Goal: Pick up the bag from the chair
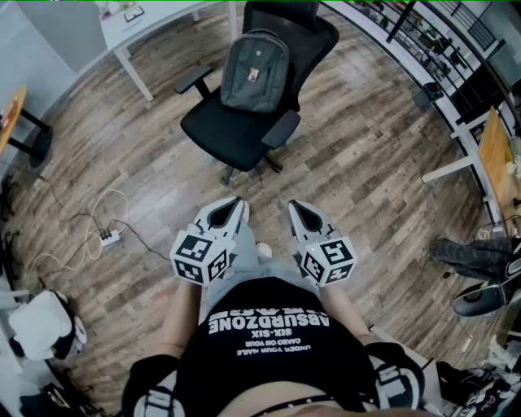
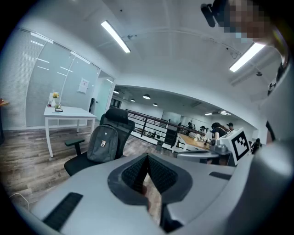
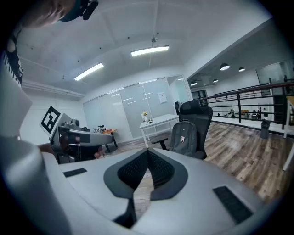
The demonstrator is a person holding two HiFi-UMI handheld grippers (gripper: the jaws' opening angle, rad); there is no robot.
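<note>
A grey backpack [image 1: 256,72] stands upright on the seat of a black office chair [image 1: 236,130], leaning against its backrest. The backpack [image 2: 104,143] appears left of centre in the left gripper view, and the same backpack [image 3: 183,136] right of centre in the right gripper view. My left gripper [image 1: 234,205] and right gripper [image 1: 298,208] are held side by side close to my body, well short of the chair. Both are shut with nothing between their jaws, tips pointing toward the chair.
A white table [image 1: 138,24] stands beyond the chair at the left. A power strip with cables [image 1: 110,238] lies on the wood floor at the left. Desks [image 1: 492,159], shoes [image 1: 480,300] and a railing line the right side. People sit at a distant desk [image 2: 220,133].
</note>
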